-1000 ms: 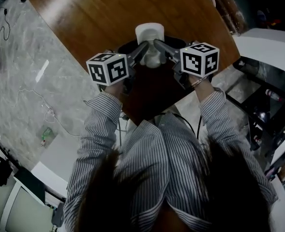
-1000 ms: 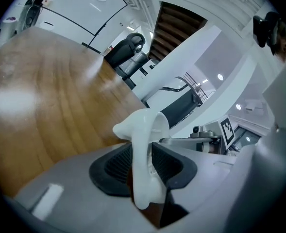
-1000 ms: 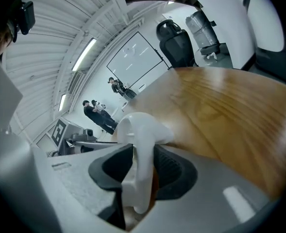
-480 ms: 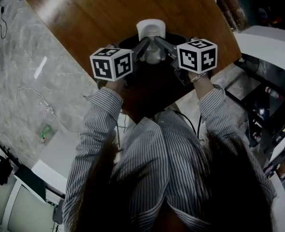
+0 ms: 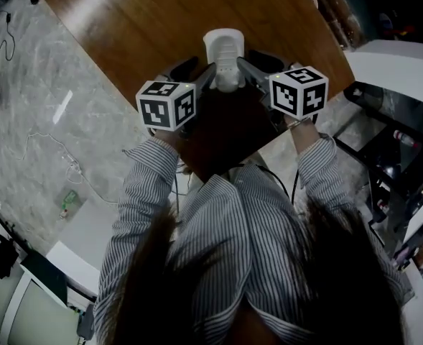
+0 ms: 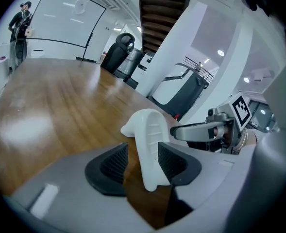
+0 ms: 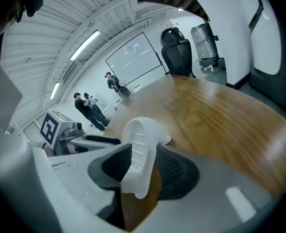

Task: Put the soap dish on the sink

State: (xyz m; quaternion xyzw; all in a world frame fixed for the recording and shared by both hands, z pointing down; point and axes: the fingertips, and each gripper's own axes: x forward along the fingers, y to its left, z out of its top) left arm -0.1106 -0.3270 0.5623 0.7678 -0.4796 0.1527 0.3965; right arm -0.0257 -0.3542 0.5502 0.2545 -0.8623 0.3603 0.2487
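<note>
Nearest to us, at the bottom of the head view, is the striped shirt, its sleeves reaching up the frame to the two marker cubes. Just above the cubes, the left gripper and the right gripper angle in toward each other at the upper middle of the frame. The white soap dish stands between them on the wooden table.

In the left gripper view, the jaws are opening. The dish sits between the dark pads, close against the right-hand pad, with bare wood showing between it and the left-hand one.

In the right gripper view, those jaws are opening too, released around the dish. It leans toward the left-hand pad, its ribbed face turned to the right.

Beyond the dish the tabletop runs to the top of the frame, with pale marble floor at the left.
</note>
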